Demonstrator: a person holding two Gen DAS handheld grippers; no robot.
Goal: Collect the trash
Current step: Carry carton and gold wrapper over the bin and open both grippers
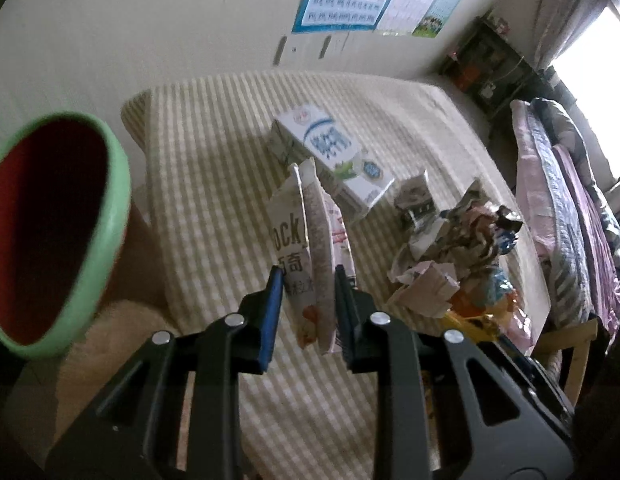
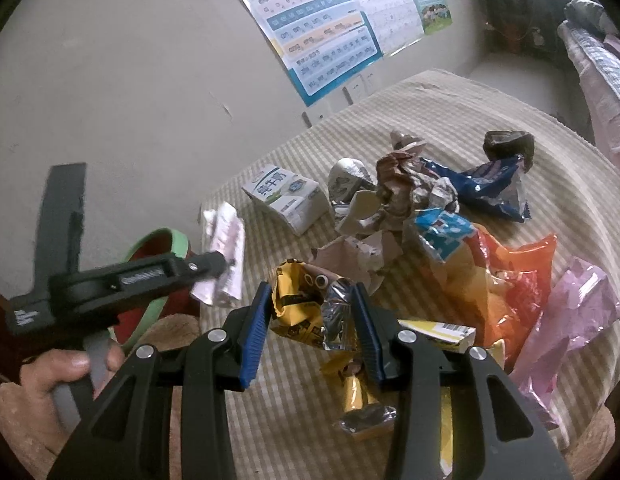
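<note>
Wrapper (image 1: 310, 264) clamped upright between left tongs (image 1: 306, 276) — right tongs (image 2: 310, 292) pinching yellow packet (image 2: 306, 312).

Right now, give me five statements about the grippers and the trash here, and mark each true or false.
1. The left gripper is shut on a flattened white snack wrapper. True.
2. The right gripper holds the milk carton. False: it grips a crumpled yellow wrapper; the carton lies on the striped cloth.
3. The bin has a green rim and a red inside. True.
4. The bin sits among the trash pile. False: it is off the cloth's edge.
5. An orange bag lies on the cloth. True.
</note>
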